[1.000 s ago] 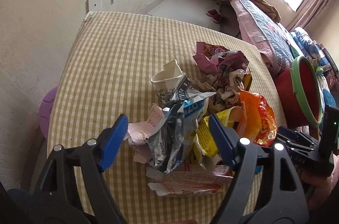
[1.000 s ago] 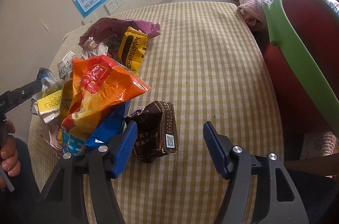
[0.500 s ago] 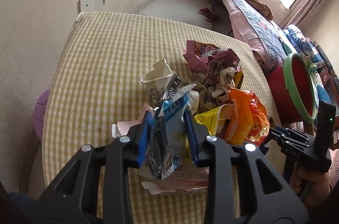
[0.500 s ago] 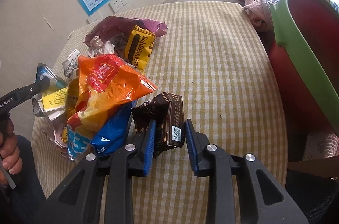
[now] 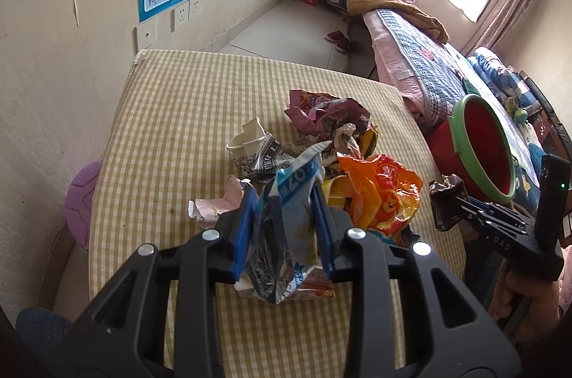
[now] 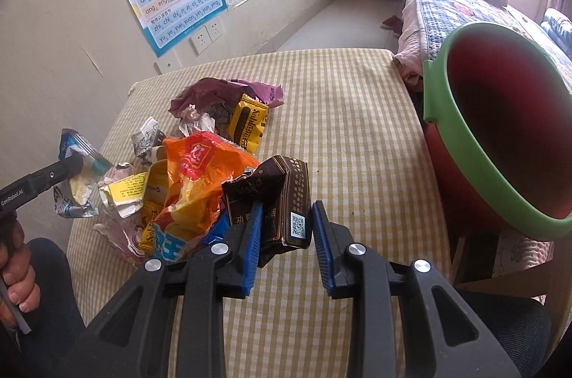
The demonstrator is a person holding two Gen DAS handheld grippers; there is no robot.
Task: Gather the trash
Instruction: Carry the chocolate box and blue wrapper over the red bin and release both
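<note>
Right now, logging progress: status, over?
Left gripper shut on blue wrapper. Right gripper shut on brown packet. Red bin open; path clear.

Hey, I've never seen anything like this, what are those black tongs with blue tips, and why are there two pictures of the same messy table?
Those are two hand-held grippers, one in each of a person's hands, and each carries a wide-angle camera looking along its fingers. So one picture comes from the left gripper, the other from the right gripper. On the checked tablecloth lies a heap of snack rubbish, including an orange bag, a purple wrapper and a crushed paper cup. The left gripper is pinching a blue and silver wrapper. The right one is pinching a dark brown packet. Beside the table stands a red bucket with a green rim, probably where the rubbish goes.
</note>
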